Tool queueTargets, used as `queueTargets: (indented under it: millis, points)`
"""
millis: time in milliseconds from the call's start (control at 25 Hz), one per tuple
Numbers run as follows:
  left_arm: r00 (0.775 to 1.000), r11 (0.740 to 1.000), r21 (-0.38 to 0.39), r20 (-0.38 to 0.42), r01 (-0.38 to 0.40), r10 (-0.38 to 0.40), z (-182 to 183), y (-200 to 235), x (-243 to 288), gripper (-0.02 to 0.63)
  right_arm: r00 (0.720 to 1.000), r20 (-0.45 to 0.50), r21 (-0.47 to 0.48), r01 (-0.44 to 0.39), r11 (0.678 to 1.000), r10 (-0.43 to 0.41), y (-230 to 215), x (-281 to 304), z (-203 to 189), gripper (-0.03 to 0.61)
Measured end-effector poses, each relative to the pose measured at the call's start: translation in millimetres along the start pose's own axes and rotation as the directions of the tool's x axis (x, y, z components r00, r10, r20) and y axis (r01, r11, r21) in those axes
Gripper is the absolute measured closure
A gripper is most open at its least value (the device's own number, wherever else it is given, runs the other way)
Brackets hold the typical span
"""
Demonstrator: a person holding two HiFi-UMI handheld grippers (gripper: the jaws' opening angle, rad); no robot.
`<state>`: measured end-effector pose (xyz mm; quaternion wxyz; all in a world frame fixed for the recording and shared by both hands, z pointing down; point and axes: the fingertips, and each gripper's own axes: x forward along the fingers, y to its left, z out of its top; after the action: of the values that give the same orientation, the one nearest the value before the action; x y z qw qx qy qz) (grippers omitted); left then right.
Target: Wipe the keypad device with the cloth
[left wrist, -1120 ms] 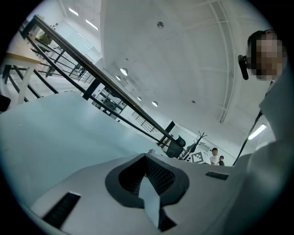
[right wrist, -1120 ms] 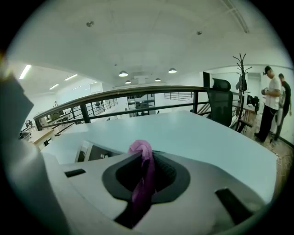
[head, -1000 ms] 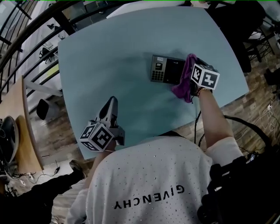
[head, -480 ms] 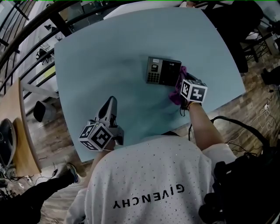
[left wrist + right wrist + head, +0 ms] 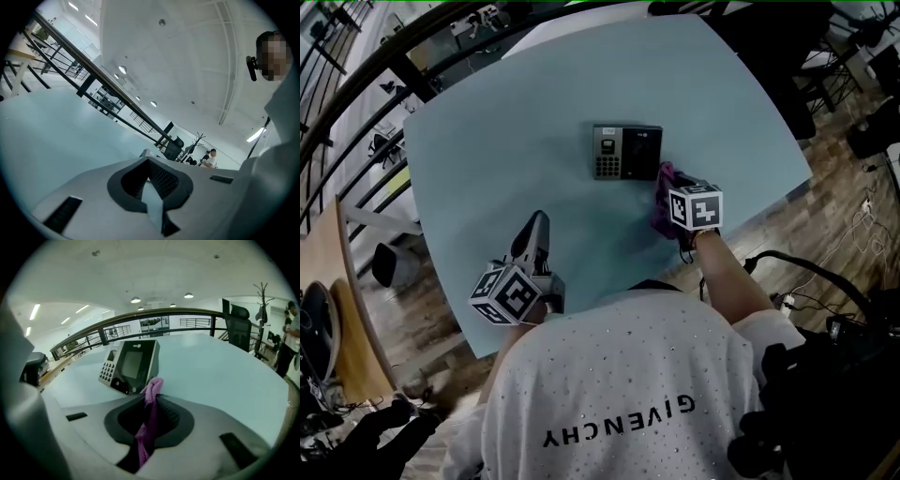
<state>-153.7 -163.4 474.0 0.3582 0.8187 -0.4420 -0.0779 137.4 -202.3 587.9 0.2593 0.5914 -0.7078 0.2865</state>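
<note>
Right claw (image 5: 155, 399) pinches cloth (image 5: 151, 386); left claw (image 5: 151, 173) closed, empty. Lay cloth flat on keypad device (image 5: 131, 364); stroke lightly, lest it slide.

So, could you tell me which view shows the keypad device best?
The right gripper view: the keypad device is close, keys and screen visible. The head view shows it small; the left gripper view, barely a sliver.

Right tool (image 5: 668, 188) and its purple cloth (image 5: 660, 214) now off the keypad device (image 5: 625, 151), back toward the person.
</note>
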Motion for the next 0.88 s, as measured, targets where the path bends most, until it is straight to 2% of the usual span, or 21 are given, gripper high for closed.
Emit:
queueTargets:
  millis: [80,240,320,440,560,720,880]
  points:
    - [1.000,1.000,0.005,0.001,0.018,-0.018,0.6,-6.7,0.7,0.620,0.999,0.017,0.023,-0.049,0.999,0.048,6.8,-12.9,3.6,0.545]
    - [0.999,0.998,0.033,0.004,0.052,-0.052,3.8,-20.5,0.7,0.620,0.976,0.179,0.106,-0.142,0.984,0.122,18.1,-51.0,38.8,0.546]
    - [0.999,0.998,0.043,0.008,0.052,-0.053,4.6,-22.7,-1.8,0.620,0.962,0.234,0.100,-0.166,0.981,0.139,25.1,-67.7,54.1,0.548]
    - [0.998,0.997,0.048,0.020,0.053,-0.054,6.2,-28.4,-7.4,0.620,0.946,0.286,0.062,-0.173,0.983,0.149,34.6,-92.2,69.8,0.548]
    - [0.997,0.995,0.069,0.018,0.071,-0.072,6.2,-39.3,-14.8,0.620,0.917,0.365,0.040,-0.186,0.982,0.158,43.8,-121.5,82.5,0.548]
    - [0.996,0.992,0.088,0.008,0.089,-0.090,4.7,-48.6,-27.3,0.620,0.881,0.458,-0.031,-0.112,0.993,0.114,46.3,-154.4,88.7,0.548]
    - [0.995,0.989,0.103,0.004,0.102,-0.103,1.6,-51.1,-36.6,0.620,0.869,0.491,0.029,-0.086,0.996,0.061,39.4,-167.9,77.2,0.549]
